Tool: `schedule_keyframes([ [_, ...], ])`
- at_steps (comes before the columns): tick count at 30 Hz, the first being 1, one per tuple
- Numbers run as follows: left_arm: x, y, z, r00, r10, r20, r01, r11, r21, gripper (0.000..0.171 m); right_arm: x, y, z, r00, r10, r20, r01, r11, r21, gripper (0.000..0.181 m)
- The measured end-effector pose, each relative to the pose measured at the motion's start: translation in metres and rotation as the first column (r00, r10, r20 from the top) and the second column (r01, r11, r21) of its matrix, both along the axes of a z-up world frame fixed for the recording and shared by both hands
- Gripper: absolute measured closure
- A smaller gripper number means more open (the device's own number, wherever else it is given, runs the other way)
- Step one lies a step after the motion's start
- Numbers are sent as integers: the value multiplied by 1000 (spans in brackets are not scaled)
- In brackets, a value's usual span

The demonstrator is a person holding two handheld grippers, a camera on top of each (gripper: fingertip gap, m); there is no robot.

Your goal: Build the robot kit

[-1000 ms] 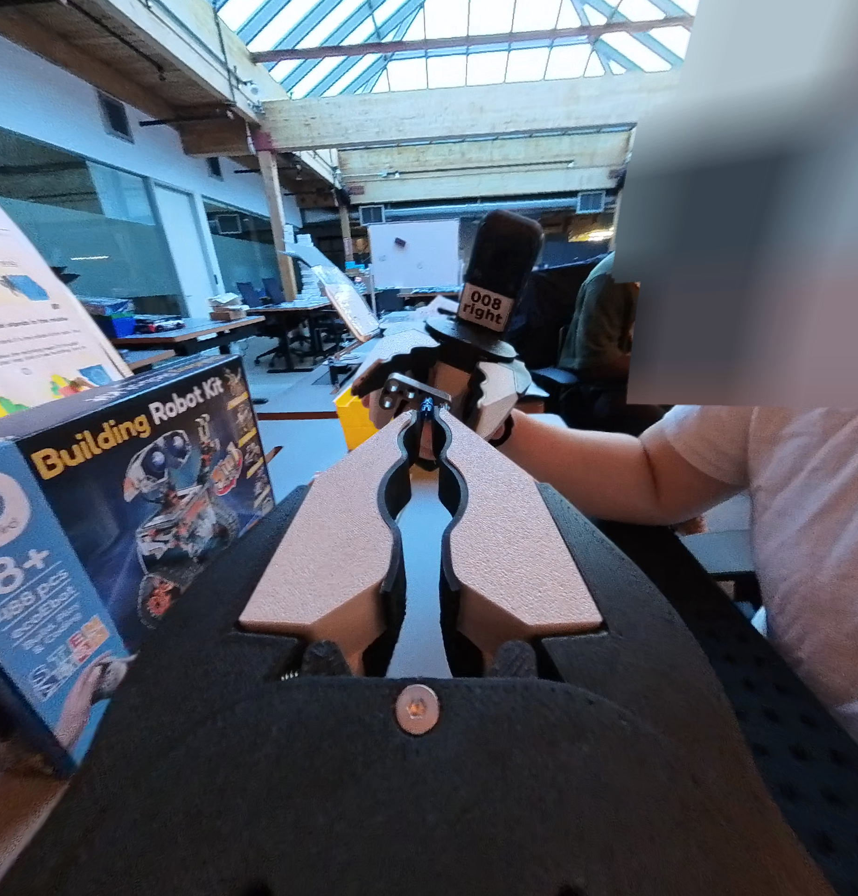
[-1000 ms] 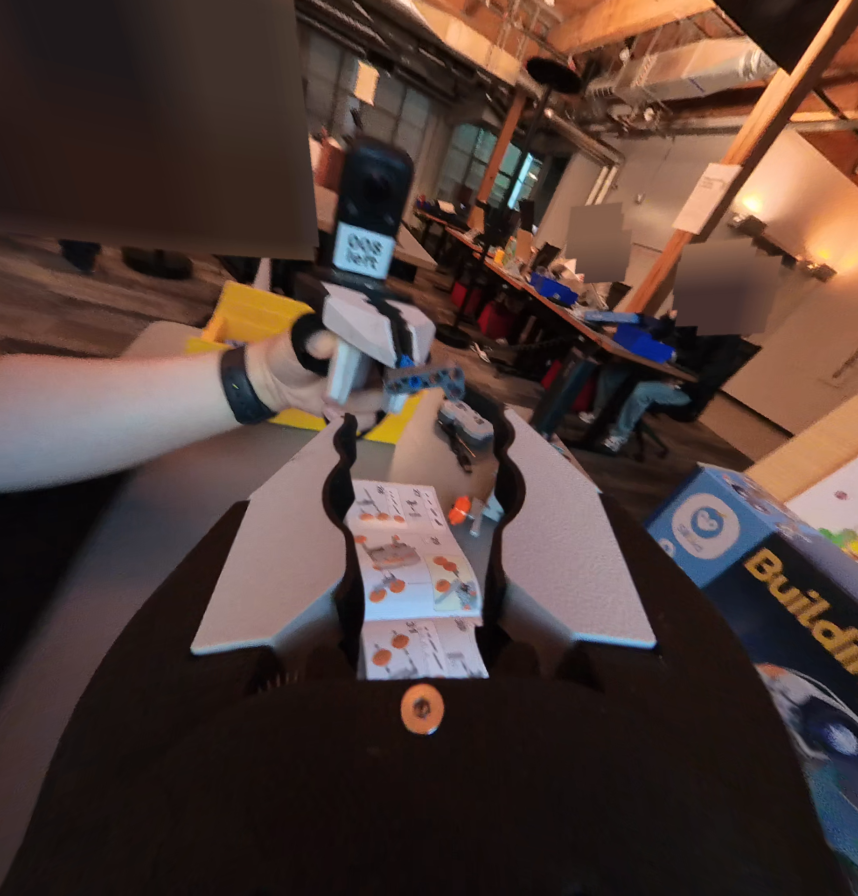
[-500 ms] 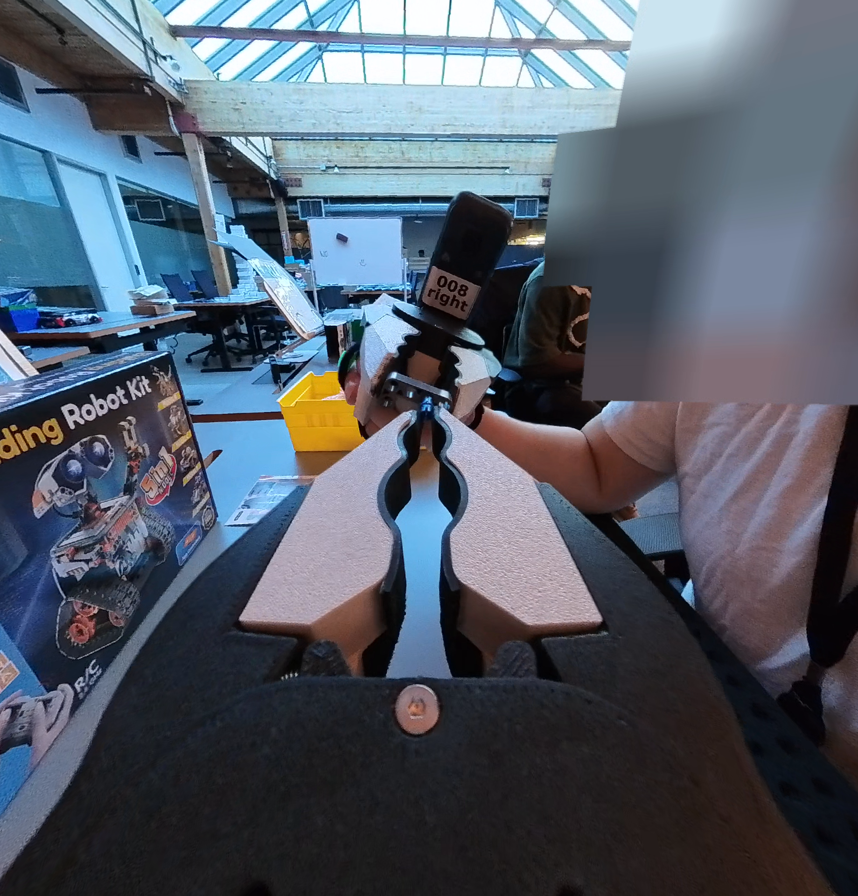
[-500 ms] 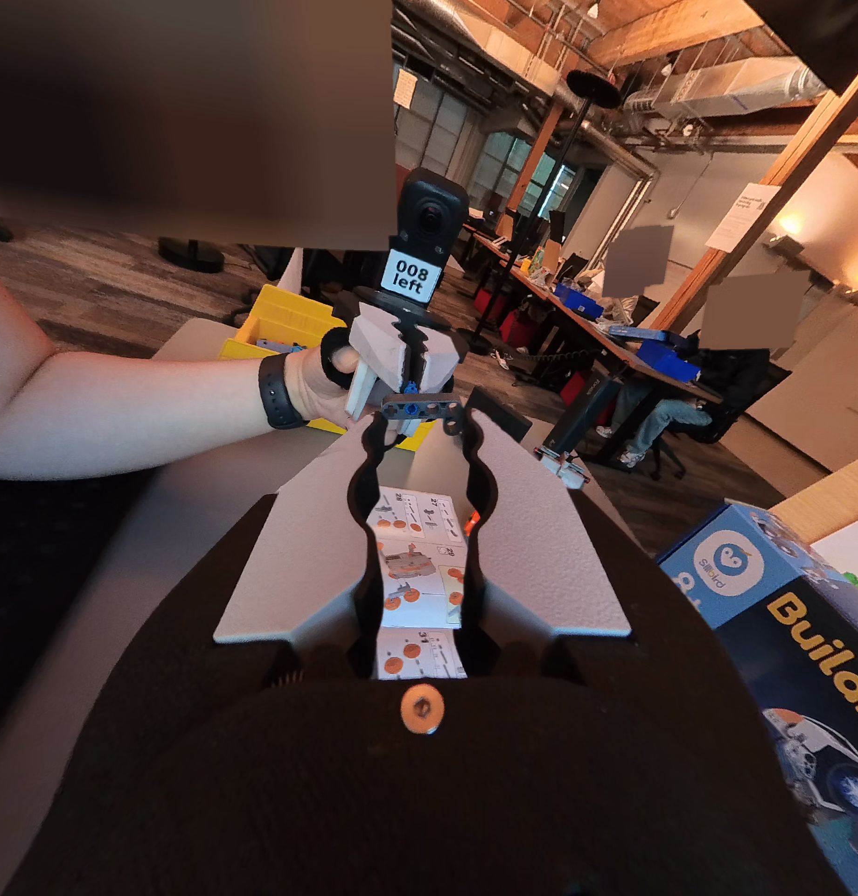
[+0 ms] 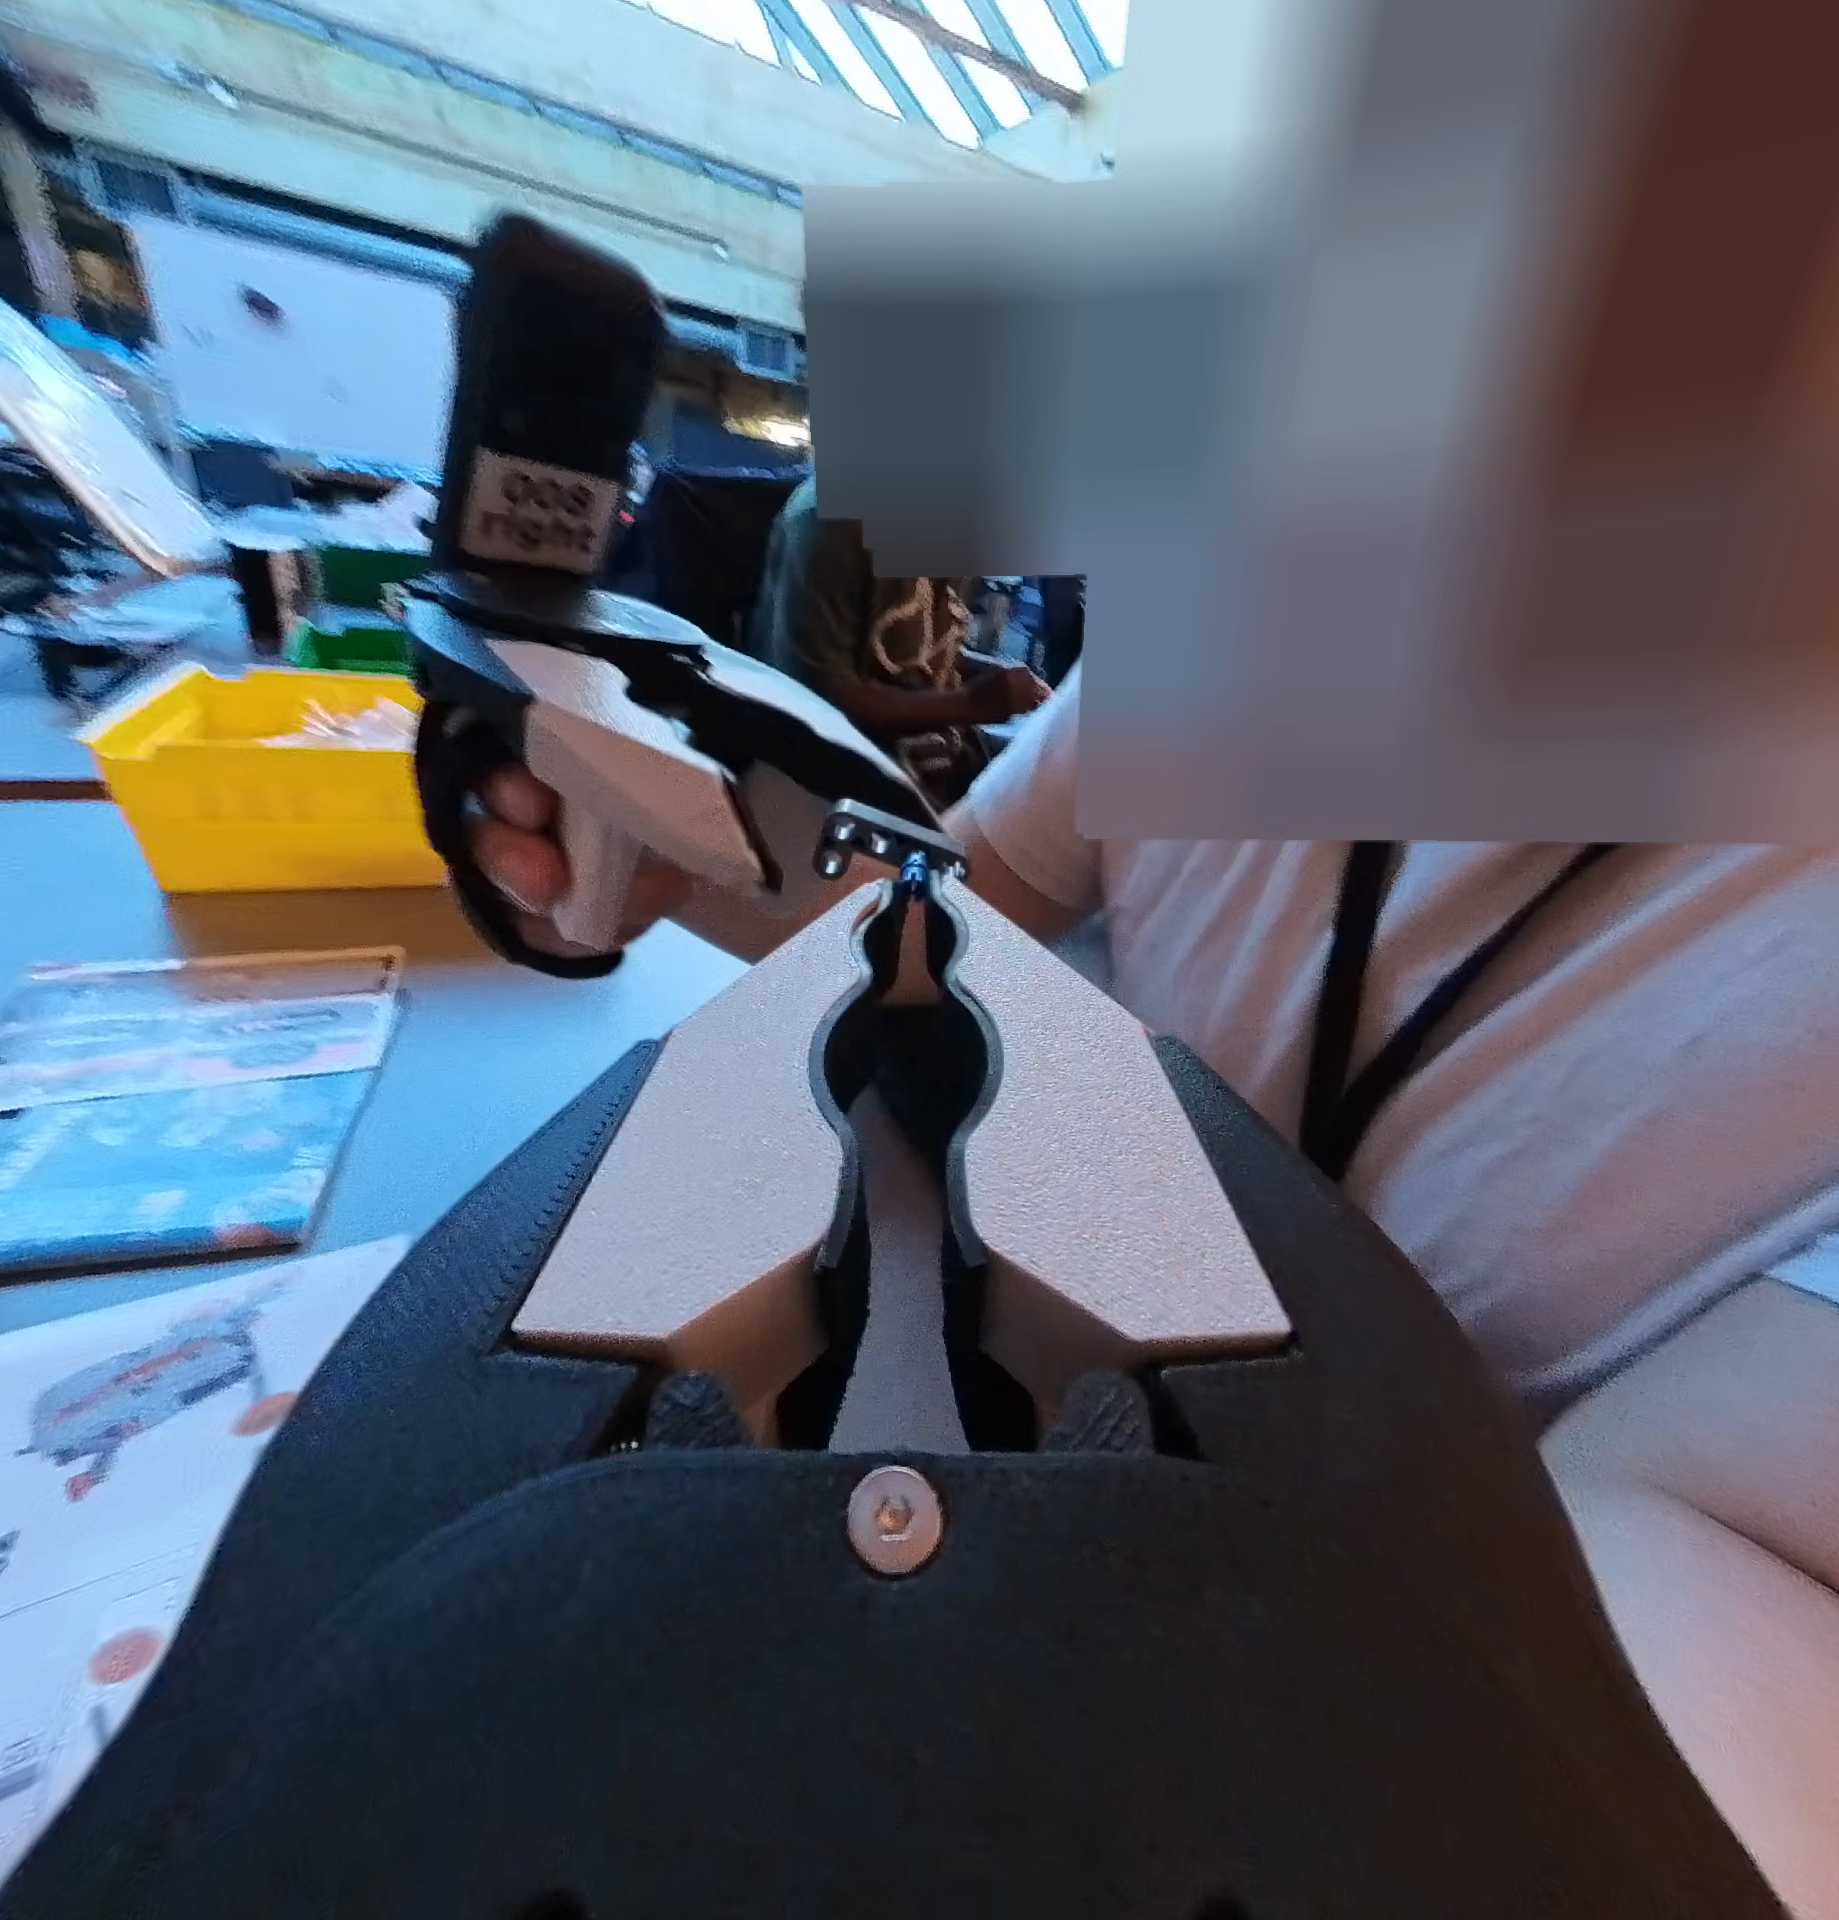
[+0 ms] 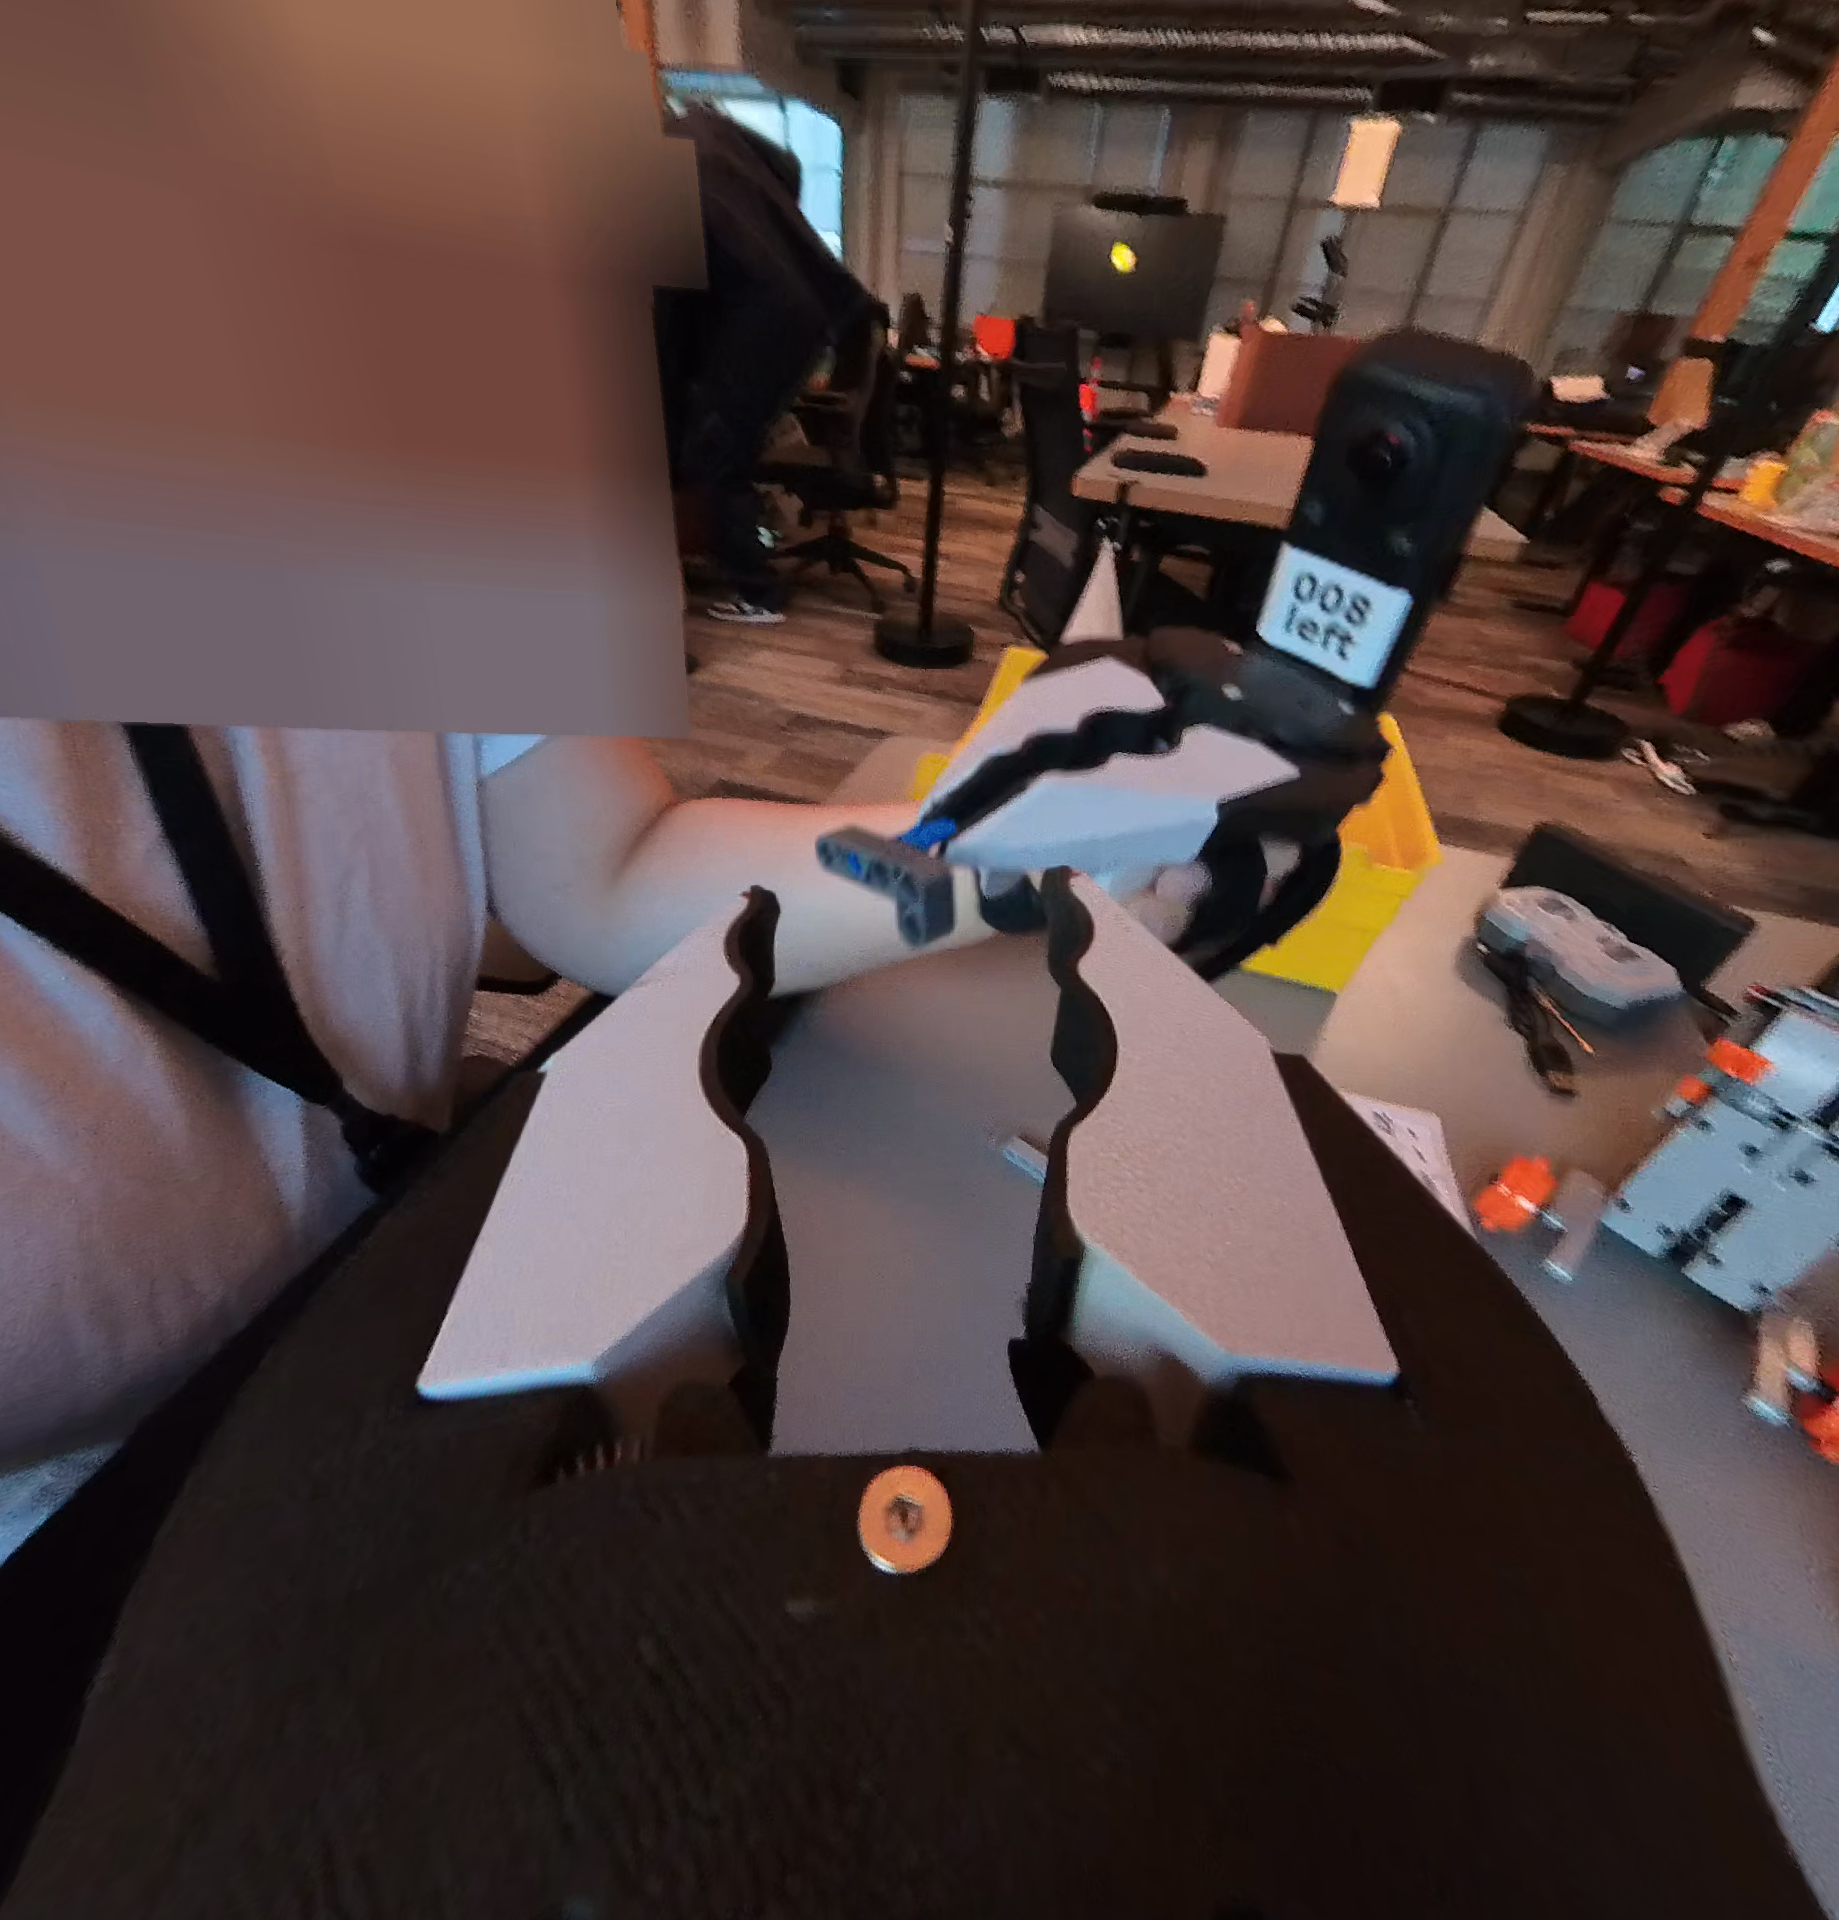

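Note:
My left gripper [image 5: 913, 896] is shut on a small blue pin [image 5: 915, 868] that carries a short grey holed beam [image 5: 887, 834]. In the right wrist view the left gripper [image 6: 946, 834] comes in from the right with the blue pin [image 6: 927, 831] and the grey beam [image 6: 887, 883] at its tips. My right gripper [image 6: 907, 914] is open and empty. The beam hangs just above and between its fingertips, and I cannot tell whether they touch. In the left wrist view one right finger [image 5: 634, 769] shows to the left of the beam, in a person's hand.
A yellow bin [image 5: 260, 779] stands at the back of the grey table [image 6: 1414, 1008]. Printed booklets [image 5: 167, 1039] lie at the left. A grey hub with a cable [image 6: 1580, 945] and a grey-white assembly with orange parts [image 6: 1746, 1164] lie at the right. The person's torso [image 5: 1517, 1039] is close.
Both grippers have swung round toward the person's body. The right jaws stand wider apart than half a second ago. The beam stays on the pin in the left gripper.

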State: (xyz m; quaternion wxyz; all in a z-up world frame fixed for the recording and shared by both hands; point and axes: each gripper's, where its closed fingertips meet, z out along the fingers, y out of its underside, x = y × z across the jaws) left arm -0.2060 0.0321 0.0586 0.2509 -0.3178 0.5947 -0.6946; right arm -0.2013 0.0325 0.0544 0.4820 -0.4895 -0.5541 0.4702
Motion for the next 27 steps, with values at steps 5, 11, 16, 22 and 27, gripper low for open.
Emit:
schedule_keyframes([
  [5,3,-14,-10,994,-93,-50,94,996,5,171,3,-17,1,991,128,-35,-130,990,-50,156],
  [11,5,-19,-10,989,-137,-55,136,991,-12,171,0,-26,-7,986,164,37,-163,986,-44,170],
  [16,14,-1,0,1000,16,-2,-16,999,-33,149,4,-21,-2,991,135,24,-134,990,-40,174],
  [22,10,16,14,948,316,36,-318,936,155,119,16,11,9,992,-119,52,115,990,80,174],
  [27,28,27,7,861,503,71,-487,780,392,124,20,16,14,981,-185,51,177,975,131,174],
])
